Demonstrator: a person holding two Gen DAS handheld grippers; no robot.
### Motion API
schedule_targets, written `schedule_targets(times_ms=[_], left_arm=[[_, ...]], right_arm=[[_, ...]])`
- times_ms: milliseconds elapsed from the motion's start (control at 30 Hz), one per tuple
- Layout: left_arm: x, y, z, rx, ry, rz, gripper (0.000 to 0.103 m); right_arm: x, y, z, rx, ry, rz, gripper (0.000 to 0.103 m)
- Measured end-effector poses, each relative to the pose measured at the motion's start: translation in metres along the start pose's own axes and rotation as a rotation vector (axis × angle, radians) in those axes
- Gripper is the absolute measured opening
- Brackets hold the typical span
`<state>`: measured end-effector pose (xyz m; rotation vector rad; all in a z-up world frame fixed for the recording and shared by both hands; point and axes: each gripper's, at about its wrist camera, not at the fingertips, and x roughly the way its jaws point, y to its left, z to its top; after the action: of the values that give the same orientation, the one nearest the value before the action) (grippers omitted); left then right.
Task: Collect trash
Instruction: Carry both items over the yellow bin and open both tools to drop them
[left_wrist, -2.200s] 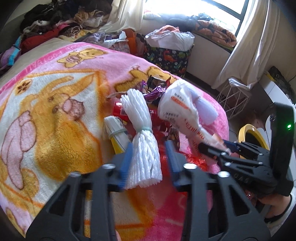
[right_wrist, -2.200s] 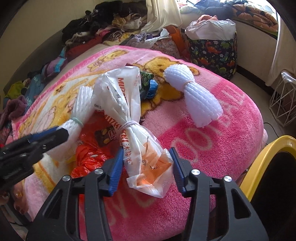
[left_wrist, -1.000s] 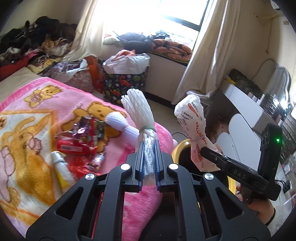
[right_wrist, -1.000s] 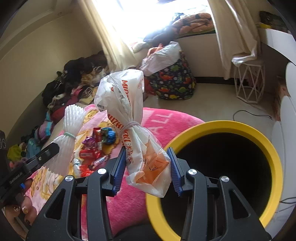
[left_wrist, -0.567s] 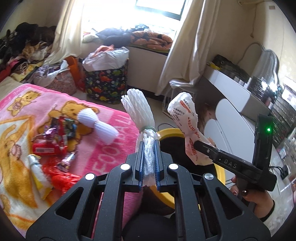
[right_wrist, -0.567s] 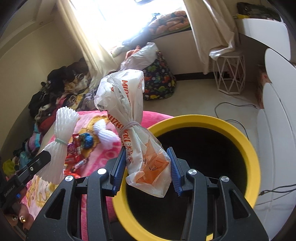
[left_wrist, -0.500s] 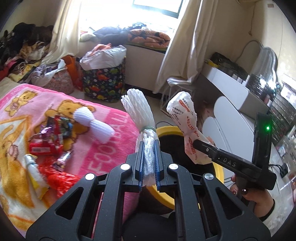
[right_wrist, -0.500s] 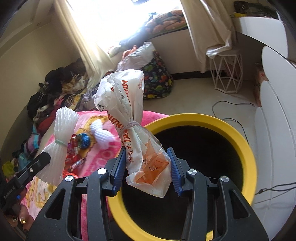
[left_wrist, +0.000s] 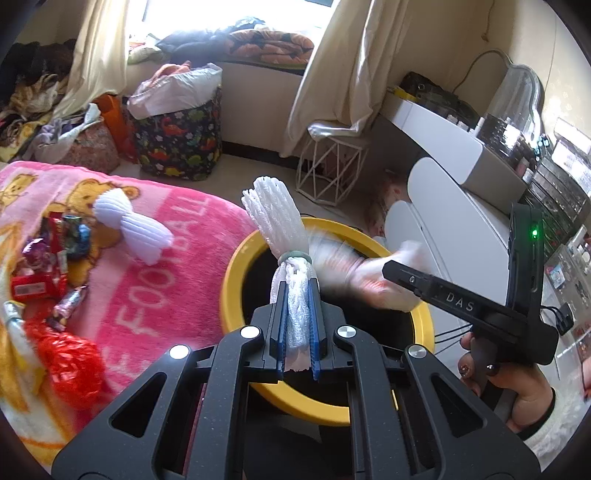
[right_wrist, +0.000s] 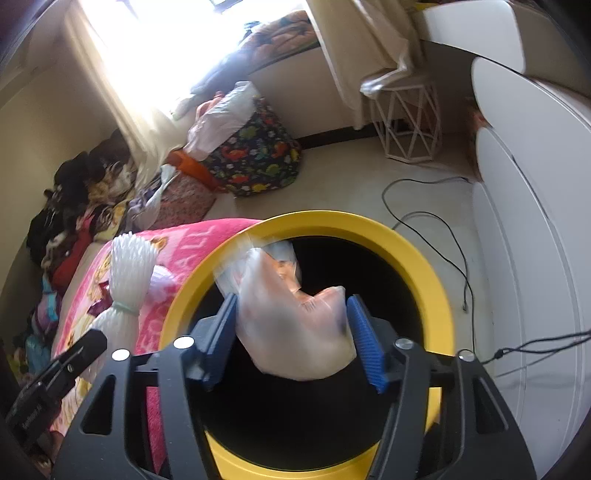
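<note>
My left gripper (left_wrist: 297, 291) is shut on the lower end of a white foam net bundle (left_wrist: 275, 218), which stands upright over the near rim of the round yellow bin (left_wrist: 236, 266). In the right wrist view my right gripper (right_wrist: 291, 310) hangs over the bin's (right_wrist: 369, 225) black opening. Its jaws are opening. The tied plastic bag (right_wrist: 291, 325) sits blurred and tipped over between the blue pads, which stand clear of its sides. The left wrist view shows that bag (left_wrist: 354, 266) as a smear just past the right gripper (left_wrist: 388, 267), held by a hand.
A pink blanket (left_wrist: 166, 295) left of the bin carries candy wrappers (left_wrist: 55, 251), a second foam net (left_wrist: 129, 225) and a red net (left_wrist: 70, 354). A dinosaur-print basket (left_wrist: 177, 140), a white wire stand (left_wrist: 328, 173), white furniture (left_wrist: 461, 229) and a floor cable (right_wrist: 424, 221) surround the bin.
Both grippers have swung from the blanket to above the yellow bin. The right jaws have spread and the plastic bag has tipped over between them. The left grip is unchanged.
</note>
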<state>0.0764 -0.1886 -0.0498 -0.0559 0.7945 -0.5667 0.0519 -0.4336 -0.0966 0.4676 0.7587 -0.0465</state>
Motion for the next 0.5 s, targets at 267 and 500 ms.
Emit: schedule_targets(times_ms=[267,500], left_arm=[[0.006,0.001,-0.005,-0.024,-0.005,-0.009,0.066],[-0.011,0.012,-0.005,-0.025,-0.066,0.064,0.092]], right_arm=[[-0.011,-0.009,0.0,0.01,-0.042,-0.04,0.07],[-0.015,0.009,0.002,-0.044,-0.07,-0.009,0.074]])
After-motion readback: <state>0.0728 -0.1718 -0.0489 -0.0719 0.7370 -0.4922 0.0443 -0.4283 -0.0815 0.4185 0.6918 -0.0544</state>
